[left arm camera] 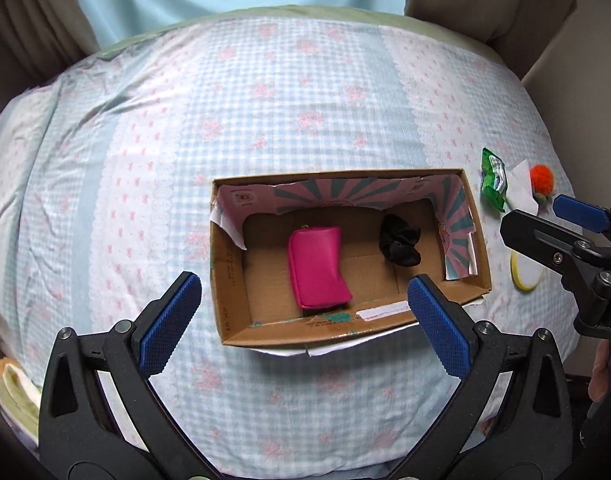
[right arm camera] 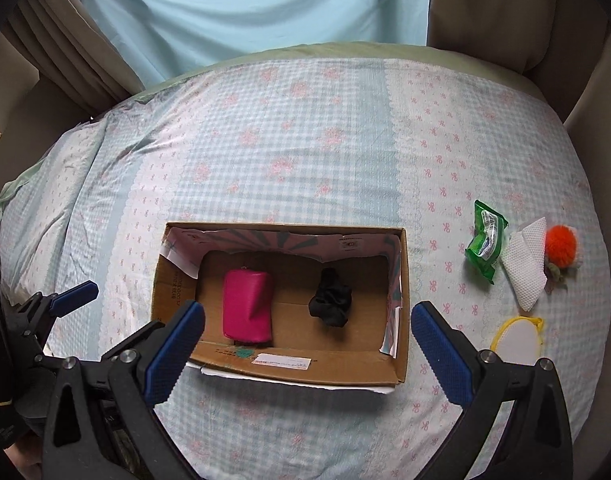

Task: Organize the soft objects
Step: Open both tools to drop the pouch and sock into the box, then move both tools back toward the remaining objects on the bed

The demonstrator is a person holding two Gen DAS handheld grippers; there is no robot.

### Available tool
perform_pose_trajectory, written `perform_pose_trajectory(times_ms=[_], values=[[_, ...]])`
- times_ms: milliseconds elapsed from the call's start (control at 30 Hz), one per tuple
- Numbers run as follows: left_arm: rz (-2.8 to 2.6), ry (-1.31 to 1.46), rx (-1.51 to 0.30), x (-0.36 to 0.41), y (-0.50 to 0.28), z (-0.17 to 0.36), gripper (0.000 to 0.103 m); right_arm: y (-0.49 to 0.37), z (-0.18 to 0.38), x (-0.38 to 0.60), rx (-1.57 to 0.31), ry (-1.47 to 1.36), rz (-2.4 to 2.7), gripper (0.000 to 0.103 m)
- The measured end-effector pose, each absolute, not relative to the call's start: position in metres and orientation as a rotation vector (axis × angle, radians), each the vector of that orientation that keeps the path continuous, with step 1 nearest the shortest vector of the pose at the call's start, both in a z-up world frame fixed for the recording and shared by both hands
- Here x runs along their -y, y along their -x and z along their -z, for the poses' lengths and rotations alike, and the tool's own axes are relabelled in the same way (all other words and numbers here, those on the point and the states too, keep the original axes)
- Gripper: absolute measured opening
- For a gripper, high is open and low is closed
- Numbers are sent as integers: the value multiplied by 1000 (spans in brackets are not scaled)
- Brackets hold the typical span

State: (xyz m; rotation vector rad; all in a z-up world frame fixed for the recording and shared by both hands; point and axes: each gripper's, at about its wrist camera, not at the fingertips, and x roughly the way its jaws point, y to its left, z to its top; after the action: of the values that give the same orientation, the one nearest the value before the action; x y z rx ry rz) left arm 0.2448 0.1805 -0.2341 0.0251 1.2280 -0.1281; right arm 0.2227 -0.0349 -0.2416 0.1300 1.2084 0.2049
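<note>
While the left gripper (left arm camera: 305, 316) hangs with its blue-padded fingers spread wide and holding nothing, the left wrist view looks down on a cardboard box (left arm camera: 479, 252) resting on a checked bedspread (left arm camera: 153, 152). The gripper's tips frame the near wall of the box, one pad over the bedspread just left of it and the other over its near right rim. Inside, a pink pouch (left arm camera: 318, 266) lies on the box floor left of centre, just beyond the gap between the fingers, and a black scrunchie (left arm camera: 399, 246) sits to its right, nearer the far wall. Right of the box, on the bedspread, lie a green packet (left arm camera: 493, 184), a white cloth (left arm camera: 523, 190), an orange pompom (left arm camera: 542, 176) and a yellow-rimmed pad (left arm camera: 525, 274); the right gripper's dark frame reaches in above them from the right edge. In the right wrist view, the right gripper (right arm camera: 307, 336) is likewise opened wide and empty, its left pad over the near left corner of the box and its right pad over the bedspread just right of the box. The pouch and the scrunchie lie between and beyond the fingers, apart from each other. The packet, cloth, pompom and pad lie further right, well apart from the box, the pad nearest the right finger. At the left edge part of the left gripper shows.
</note>
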Motion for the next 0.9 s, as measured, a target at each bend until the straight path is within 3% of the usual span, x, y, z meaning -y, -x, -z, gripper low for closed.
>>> perform_pose_trajectory(times_ms=[433, 900], values=[[111, -6, -1061, -157, -177, 131, 103, -142, 136, 69, -964, -48, -149, 103], [269, -45, -982, -16, -174, 115, 103, -100, 102, 211, -810, -157, 78, 103]])
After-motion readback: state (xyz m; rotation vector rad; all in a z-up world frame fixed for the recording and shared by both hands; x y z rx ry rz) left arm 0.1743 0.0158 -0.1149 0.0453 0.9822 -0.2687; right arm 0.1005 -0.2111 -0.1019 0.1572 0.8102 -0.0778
